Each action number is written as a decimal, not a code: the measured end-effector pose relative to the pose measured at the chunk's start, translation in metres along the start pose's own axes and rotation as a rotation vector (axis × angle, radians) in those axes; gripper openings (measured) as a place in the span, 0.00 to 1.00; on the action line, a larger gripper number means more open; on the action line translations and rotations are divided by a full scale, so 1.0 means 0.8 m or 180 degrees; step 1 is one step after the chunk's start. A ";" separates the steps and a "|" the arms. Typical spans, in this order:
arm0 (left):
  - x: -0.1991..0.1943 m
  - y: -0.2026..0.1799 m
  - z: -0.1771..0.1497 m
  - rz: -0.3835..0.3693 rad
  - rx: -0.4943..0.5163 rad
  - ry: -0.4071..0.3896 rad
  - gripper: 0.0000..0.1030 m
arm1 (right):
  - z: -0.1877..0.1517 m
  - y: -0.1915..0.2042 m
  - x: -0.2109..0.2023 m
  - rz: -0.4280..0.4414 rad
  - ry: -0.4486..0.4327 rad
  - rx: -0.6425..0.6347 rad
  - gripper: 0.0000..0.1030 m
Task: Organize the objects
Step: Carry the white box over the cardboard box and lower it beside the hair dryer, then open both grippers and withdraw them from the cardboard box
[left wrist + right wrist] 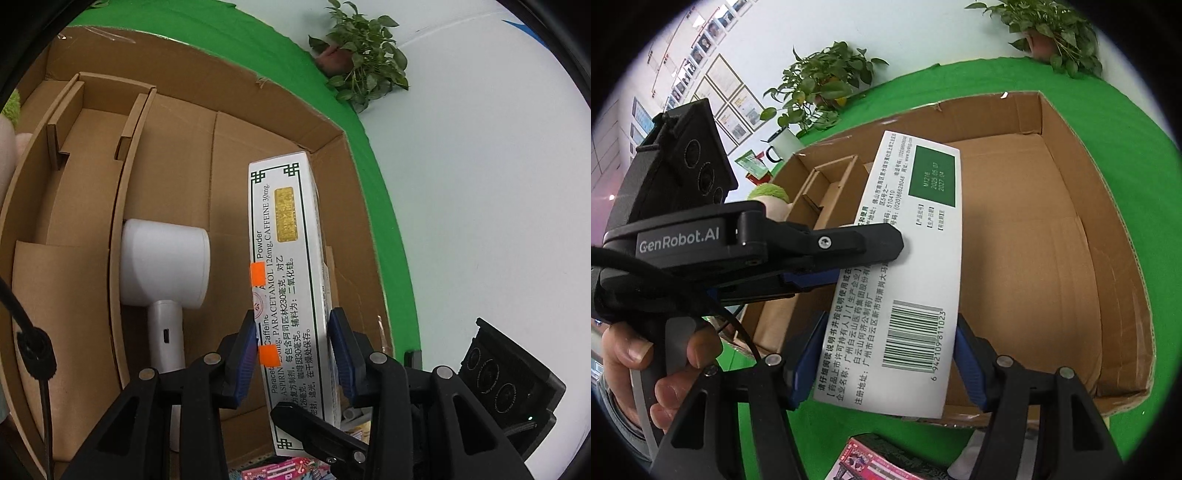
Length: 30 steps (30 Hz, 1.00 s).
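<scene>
Between the blue fingers (246, 354) of the left gripper (291, 350) sits a white medicine box (291, 288), pinched across its narrow width, while in the right wrist view the right gripper (886, 365) has its fingers (967, 365) set against the two long edges of the same box (905, 280) near the barcode end; whether those pads press firmly or only touch cannot be told. The box's near end is cut off behind the left gripper's black frame, and two orange tags on its edge cover part of the print. It hangs above the open cardboard carton (332, 140), its long axis running away from both cameras toward the carton's far wall, printed faces turned outward. The left gripper's body crosses the right view and hides part of the carton's left side, along with most of a green plush toy (770, 194). Inside the carton, a white hair dryer (162, 269) lies beside a cardboard divider (118, 192), its handle partly hidden by the gripper. A pink patterned packet (871, 461) is clipped by the lower edge. The carton rests on a green tabletop (1108, 122), with potted plants (827, 85) beyond.
</scene>
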<state>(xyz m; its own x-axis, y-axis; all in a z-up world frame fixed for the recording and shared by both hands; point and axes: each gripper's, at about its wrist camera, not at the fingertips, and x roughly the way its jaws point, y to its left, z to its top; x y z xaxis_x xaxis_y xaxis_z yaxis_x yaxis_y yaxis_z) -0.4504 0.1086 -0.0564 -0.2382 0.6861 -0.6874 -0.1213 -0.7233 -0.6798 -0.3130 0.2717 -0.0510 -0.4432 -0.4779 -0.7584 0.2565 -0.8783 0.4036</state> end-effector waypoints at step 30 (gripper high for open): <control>-0.087 0.053 -0.103 0.1112 0.0424 -0.0519 0.45 | -0.013 0.035 0.036 -0.0503 0.0180 -0.0334 0.79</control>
<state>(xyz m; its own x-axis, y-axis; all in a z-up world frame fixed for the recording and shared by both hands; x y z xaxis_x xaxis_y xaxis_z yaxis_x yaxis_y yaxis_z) -0.3599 0.0367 -0.0589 -0.4357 0.3836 -0.8143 -0.1273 -0.9218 -0.3662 -0.3098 0.2336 -0.0664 -0.4368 -0.3300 -0.8368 0.2771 -0.9344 0.2239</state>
